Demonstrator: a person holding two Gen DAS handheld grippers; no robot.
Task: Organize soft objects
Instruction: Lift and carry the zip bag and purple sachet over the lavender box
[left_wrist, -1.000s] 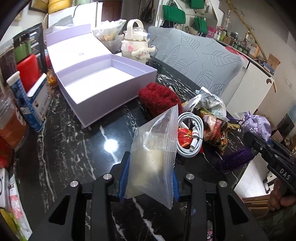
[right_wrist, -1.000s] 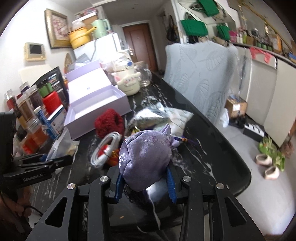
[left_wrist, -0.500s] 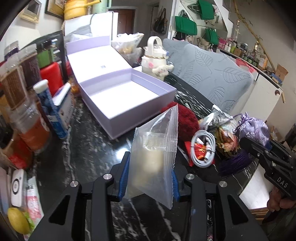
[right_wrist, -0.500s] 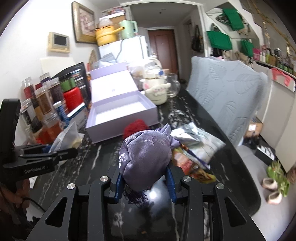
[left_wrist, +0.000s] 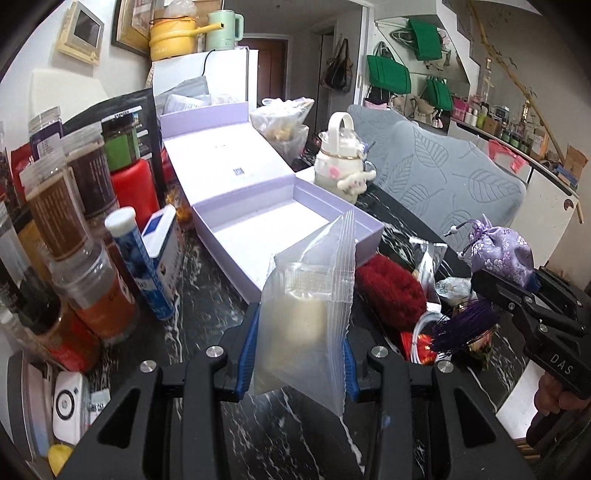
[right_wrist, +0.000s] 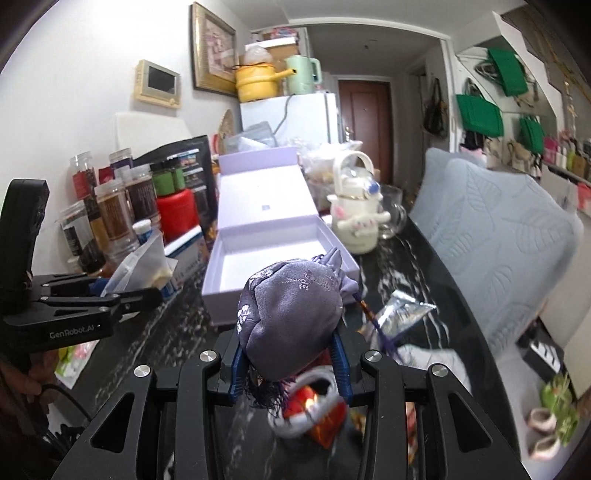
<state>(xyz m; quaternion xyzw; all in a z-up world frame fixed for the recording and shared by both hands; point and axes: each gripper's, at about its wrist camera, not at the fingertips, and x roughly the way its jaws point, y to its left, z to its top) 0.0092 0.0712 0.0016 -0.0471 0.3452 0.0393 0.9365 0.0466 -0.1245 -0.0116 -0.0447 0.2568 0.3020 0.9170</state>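
The left gripper (left_wrist: 299, 354) pinches a clear bag (left_wrist: 306, 317) and the right gripper (right_wrist: 290, 363) pinches a purple pouch (right_wrist: 291, 314) above the black table (left_wrist: 207, 306), with the open purple box (right_wrist: 273, 254) at 12 o'clock and jars (left_wrist: 70, 221) at 9 o'clock.

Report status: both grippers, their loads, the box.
Left gripper shut on clear zip bag. Right gripper shut on purple embroidered pouch. Open lavender box ahead, unobstructed.

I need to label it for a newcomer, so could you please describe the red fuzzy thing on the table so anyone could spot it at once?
Start at the open lilac box on the black marble table. Just beyond the box's near right corner lies the red fuzzy bundle, next to a coiled white cable. It is the only dark red, woolly item; its neighbours are shiny packets and smooth plastic.
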